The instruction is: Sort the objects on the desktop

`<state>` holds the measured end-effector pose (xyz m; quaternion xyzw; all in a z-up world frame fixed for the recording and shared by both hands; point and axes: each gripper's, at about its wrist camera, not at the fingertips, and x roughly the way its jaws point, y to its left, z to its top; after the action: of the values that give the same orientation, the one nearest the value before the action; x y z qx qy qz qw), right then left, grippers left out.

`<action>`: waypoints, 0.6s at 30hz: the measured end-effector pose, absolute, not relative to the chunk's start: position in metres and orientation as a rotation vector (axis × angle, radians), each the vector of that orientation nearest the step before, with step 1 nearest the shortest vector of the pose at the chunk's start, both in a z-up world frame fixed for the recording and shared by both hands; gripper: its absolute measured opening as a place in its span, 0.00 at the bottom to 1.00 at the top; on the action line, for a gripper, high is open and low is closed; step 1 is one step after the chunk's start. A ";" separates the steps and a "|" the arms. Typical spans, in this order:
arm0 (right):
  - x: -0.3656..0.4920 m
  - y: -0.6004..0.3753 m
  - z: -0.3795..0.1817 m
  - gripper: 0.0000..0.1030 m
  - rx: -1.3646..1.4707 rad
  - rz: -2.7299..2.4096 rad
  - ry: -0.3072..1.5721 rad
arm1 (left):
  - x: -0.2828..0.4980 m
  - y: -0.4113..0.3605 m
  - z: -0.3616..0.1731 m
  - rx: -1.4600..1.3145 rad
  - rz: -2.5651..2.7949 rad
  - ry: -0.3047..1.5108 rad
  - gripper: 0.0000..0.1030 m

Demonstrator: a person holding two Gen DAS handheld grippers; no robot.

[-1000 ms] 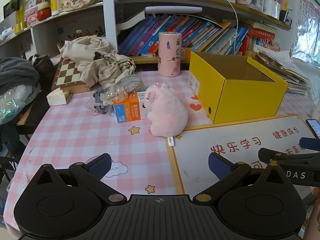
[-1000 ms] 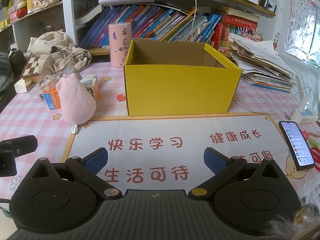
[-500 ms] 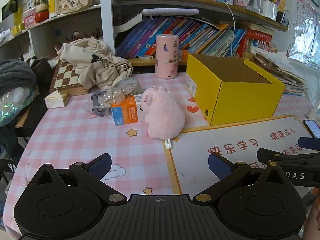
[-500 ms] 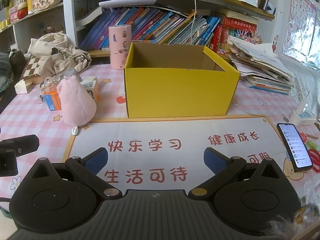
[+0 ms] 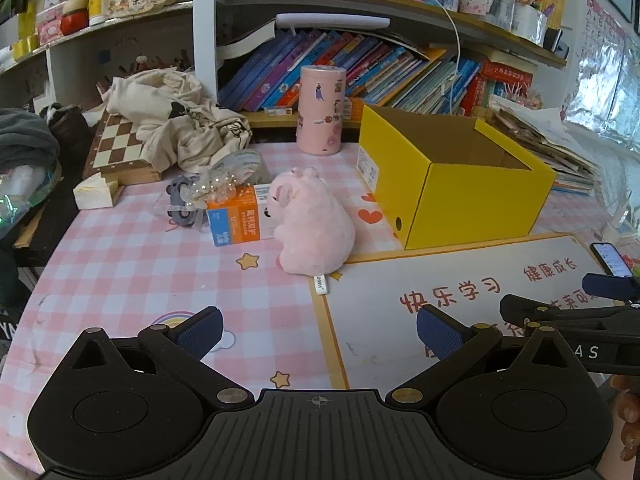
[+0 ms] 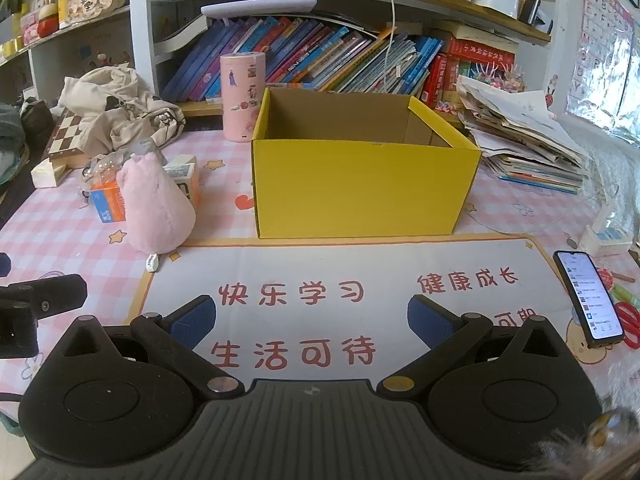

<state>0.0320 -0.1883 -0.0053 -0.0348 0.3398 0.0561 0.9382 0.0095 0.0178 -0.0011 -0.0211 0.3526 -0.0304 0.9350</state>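
Observation:
A pink plush pig [image 5: 310,228] [image 6: 158,208] sits on the checked tablecloth left of an open yellow cardboard box [image 5: 452,180] [image 6: 362,172]. Behind the pig lie an orange and blue carton [image 5: 236,226] [image 6: 108,202] and a grey toy with clear beads [image 5: 188,200]. My left gripper [image 5: 318,332] hovers open over the table's near edge, short of the pig, holding nothing. My right gripper [image 6: 312,322] is open over the white desk mat [image 6: 344,304], in front of the box, also holding nothing. The box's inside looks bare as far as it shows.
A pink cylinder tin [image 5: 322,110] stands behind the box. A chessboard [image 5: 118,148] with crumpled beige cloth [image 5: 176,128] lies at the back left. A phone [image 6: 588,298] lies at the mat's right edge, by red scissors [image 6: 630,322]. Stacked papers [image 6: 528,148] and bookshelves fill the back.
Both grippers have drawn back slightly from the table, so the pig and box look a little farther. Nothing was taken hold of; the objects have not moved.

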 end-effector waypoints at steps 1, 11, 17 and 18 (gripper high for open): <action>0.032 -0.188 -0.006 1.00 -0.072 0.118 0.696 | 0.010 0.018 -0.001 -0.045 -0.065 0.722 1.00; 0.037 -0.178 -0.003 1.00 -0.072 0.158 0.693 | 0.010 0.029 0.000 -0.086 -0.081 0.694 1.00; 0.042 -0.169 -0.004 1.00 -0.088 0.201 0.714 | 0.008 0.033 0.001 -0.093 -0.075 0.678 1.00; 0.042 -0.168 -0.004 1.00 -0.093 0.206 0.713 | 0.008 0.032 0.001 -0.091 -0.072 0.678 1.00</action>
<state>0.0424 -0.1679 -0.0041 -0.0452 0.3482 0.1006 0.9309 0.0083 0.0325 0.0010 -0.0447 0.3323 -0.0355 0.9414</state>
